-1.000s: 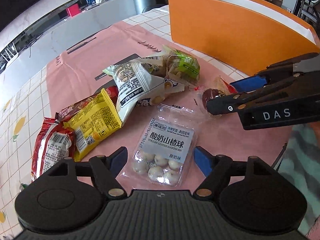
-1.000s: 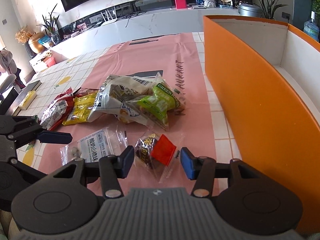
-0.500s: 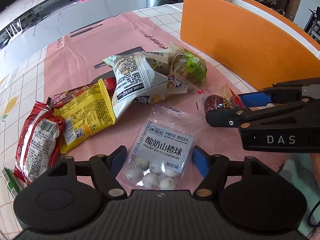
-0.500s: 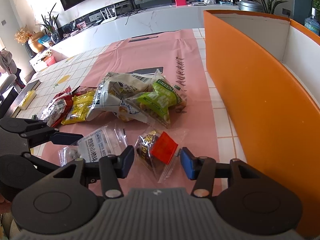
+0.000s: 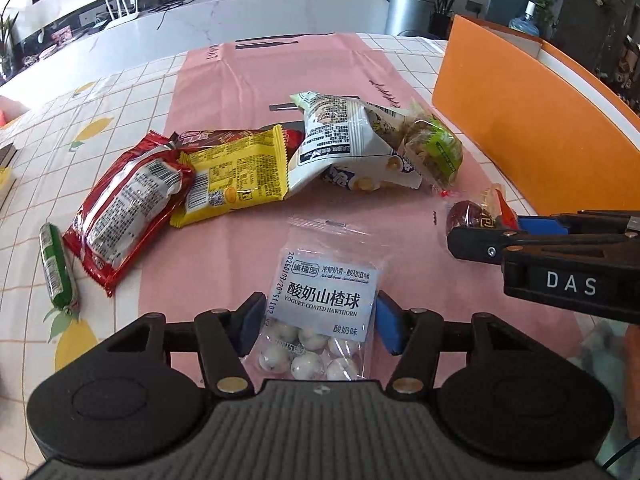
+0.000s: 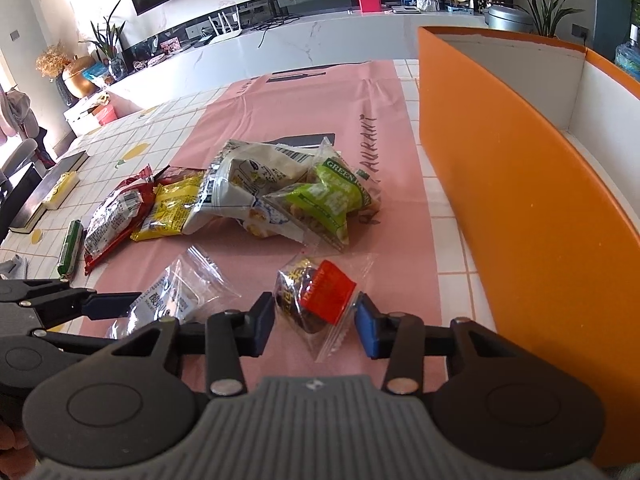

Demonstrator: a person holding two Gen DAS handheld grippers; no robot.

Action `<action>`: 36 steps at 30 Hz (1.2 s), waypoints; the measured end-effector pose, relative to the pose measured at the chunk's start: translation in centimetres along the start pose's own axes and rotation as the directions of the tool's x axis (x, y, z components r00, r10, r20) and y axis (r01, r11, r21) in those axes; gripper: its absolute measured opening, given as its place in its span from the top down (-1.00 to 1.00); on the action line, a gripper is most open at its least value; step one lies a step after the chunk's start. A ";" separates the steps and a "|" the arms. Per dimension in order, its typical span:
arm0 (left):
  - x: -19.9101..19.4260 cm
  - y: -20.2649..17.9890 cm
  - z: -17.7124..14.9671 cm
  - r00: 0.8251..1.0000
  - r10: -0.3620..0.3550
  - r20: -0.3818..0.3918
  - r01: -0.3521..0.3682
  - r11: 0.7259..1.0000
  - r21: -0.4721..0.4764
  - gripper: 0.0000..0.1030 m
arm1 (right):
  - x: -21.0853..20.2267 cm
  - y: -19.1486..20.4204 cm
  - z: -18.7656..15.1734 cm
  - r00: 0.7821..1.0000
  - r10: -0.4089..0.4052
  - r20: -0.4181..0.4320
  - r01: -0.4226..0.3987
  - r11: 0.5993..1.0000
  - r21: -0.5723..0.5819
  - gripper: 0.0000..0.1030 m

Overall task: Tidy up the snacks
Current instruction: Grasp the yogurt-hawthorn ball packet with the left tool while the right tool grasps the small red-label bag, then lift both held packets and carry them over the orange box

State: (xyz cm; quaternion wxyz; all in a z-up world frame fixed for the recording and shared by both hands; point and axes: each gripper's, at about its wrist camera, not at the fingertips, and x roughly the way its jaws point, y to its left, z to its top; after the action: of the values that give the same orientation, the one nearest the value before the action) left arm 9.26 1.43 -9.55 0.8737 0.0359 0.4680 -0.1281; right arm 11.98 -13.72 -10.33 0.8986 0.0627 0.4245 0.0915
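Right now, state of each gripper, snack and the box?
left gripper: open, straddling hawthorn pack
right gripper: open, straddling red-label snack
hawthorn pack: sealed, flat on mat
red-label snack: sealed, on mat
orange box: open-topped, upright
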 end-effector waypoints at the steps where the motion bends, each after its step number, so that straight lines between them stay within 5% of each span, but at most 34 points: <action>1: 0.0 0.0 0.0 1.000 0.007 -0.002 -0.007 1.000 -0.007 -0.28 | -0.3 0.1 0.0 1.000 0.002 0.004 -0.002 1.000 -0.003 0.20; 15: -6.5 -1.7 -0.2 0.994 0.101 0.032 -0.099 0.993 -0.057 -0.28 | -5.8 0.9 -0.7 0.998 0.022 0.058 -0.020 0.999 -0.028 0.21; 36: -13.9 -9.7 5.4 0.967 0.026 0.253 -0.048 0.995 0.083 -0.28 | -18.5 -4.9 1.5 0.964 -0.048 0.263 0.057 0.998 -0.027 0.23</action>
State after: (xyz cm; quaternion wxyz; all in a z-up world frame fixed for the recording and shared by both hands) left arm 3.76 -6.30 5.57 0.9257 0.0668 0.3465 -0.1360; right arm 2.16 -22.53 3.61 0.9498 0.0477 0.3019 0.0659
